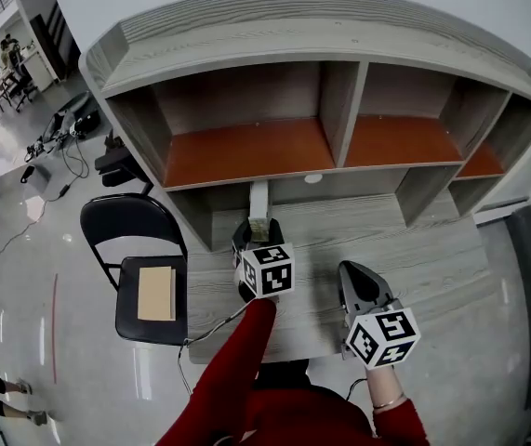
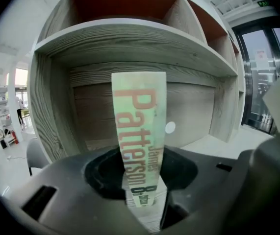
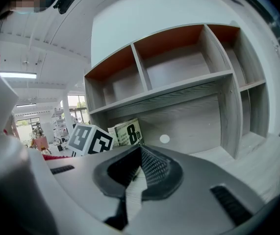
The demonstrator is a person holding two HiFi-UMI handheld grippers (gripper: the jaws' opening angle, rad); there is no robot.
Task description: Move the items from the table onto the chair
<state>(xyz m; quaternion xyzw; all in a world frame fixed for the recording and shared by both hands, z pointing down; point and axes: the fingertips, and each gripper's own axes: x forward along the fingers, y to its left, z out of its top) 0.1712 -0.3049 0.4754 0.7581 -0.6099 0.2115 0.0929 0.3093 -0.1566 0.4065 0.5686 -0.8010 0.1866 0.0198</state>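
Observation:
A paperback book [image 1: 258,207] stands upright on the grey wooden desk [image 1: 432,258], under the shelf unit. In the left gripper view its pale green spine [image 2: 140,131] with red lettering rises straight up between the jaws. My left gripper [image 1: 258,232] [image 2: 142,182] is shut on the book's lower end, one jaw on each side. My right gripper [image 1: 351,269] [image 3: 140,151] hovers over the desk to the right, shut and empty. From the right gripper view the book [image 3: 127,131] shows beside the left gripper's marker cube [image 3: 90,138]. A tan flat item [image 1: 157,293] lies on the seat of the black chair [image 1: 131,219].
The grey shelf unit [image 1: 339,110] with orange-backed compartments overhangs the back of the desk. The chair stands at the desk's left end on a shiny floor. Cables and gear [image 1: 60,133] lie on the floor beyond it. My red sleeve [image 1: 232,370] crosses the front edge.

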